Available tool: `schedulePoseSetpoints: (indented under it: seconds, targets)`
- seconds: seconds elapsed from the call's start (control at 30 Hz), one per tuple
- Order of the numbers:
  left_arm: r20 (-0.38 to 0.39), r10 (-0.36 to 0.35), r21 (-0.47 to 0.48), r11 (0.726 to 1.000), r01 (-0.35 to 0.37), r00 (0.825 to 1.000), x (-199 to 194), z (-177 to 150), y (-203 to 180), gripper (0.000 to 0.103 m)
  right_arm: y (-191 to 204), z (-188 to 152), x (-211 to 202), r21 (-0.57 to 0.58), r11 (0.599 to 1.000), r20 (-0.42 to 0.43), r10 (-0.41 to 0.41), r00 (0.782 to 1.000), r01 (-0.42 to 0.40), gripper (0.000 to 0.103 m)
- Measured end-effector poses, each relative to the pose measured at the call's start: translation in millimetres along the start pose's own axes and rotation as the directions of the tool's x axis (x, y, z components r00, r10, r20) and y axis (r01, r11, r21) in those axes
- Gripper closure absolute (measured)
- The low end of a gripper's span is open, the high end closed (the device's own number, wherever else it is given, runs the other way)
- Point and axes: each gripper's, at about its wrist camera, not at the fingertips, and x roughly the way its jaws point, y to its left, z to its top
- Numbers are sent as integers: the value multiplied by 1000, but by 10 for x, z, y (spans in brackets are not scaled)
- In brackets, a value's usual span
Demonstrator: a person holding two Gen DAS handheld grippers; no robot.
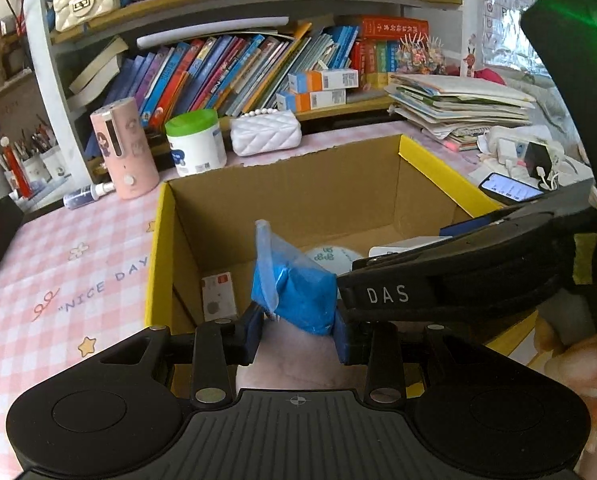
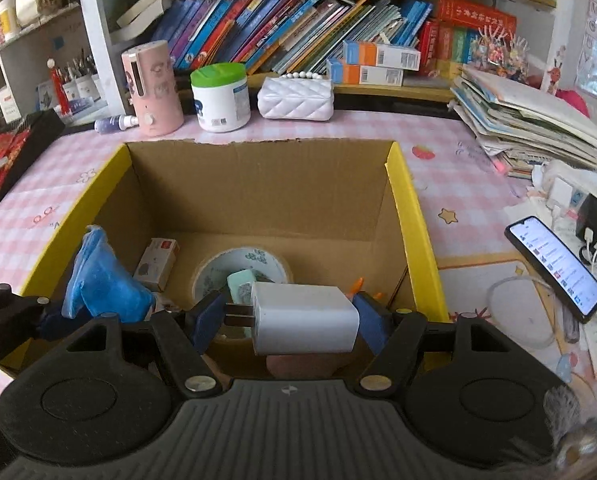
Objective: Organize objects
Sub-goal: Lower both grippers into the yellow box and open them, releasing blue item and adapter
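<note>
An open cardboard box (image 1: 282, 184) (image 2: 258, 184) with yellow rims stands on the pink checked tablecloth. My left gripper (image 1: 298, 332) is shut on a blue packet in clear plastic (image 1: 298, 296) (image 2: 106, 284), held over the box's near left part. My right gripper (image 2: 288, 316) is shut on a white plug charger (image 2: 304, 318), its prongs pointing left, above the box's near edge. On the box floor lie a roll of tape (image 2: 242, 268) (image 1: 332, 258), a small white carton (image 2: 158, 264) (image 1: 218, 294) and a mint-green item (image 2: 240, 282). The right gripper's black body (image 1: 478, 276) crosses the left wrist view.
Behind the box stand a pink cylinder device (image 2: 152, 88), a white tub with a green lid (image 2: 220, 96) and a white quilted bag (image 2: 296, 98). Right of it lie a lit phone (image 2: 558, 270), a stack of booklets (image 2: 530, 124) and chargers with cables. Bookshelves rise at the back.
</note>
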Motion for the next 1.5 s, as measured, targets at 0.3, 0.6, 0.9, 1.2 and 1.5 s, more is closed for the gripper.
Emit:
schedulePoseSetpoints:
  seconds: [0.3, 0.6, 0.9, 1.2, 1.5]
  targets:
    - [-25, 18, -35, 999, -19, 1000, 63, 9, 35, 55, 28, 52, 77, -64, 998, -15, 7, 1000, -8, 35]
    - [-23, 68, -56, 996, -70, 997, 19, -14, 66, 37, 24, 79, 88, -63, 997, -14, 34, 999, -34, 35]
    - [14, 90, -49, 995, -89, 996, -200, -67, 14, 22, 28, 69, -57, -12, 999, 31, 42, 999, -42, 30]
    - [90, 95, -25, 995, -93, 991, -596, -160, -25, 13, 168, -65, -497, 19, 999, 130, 23, 991, -26, 22]
    - [133, 104, -81, 992, -94, 986, -1052, -420, 223, 8, 490, -331, -947, 38, 999, 196, -11, 981, 4, 16]
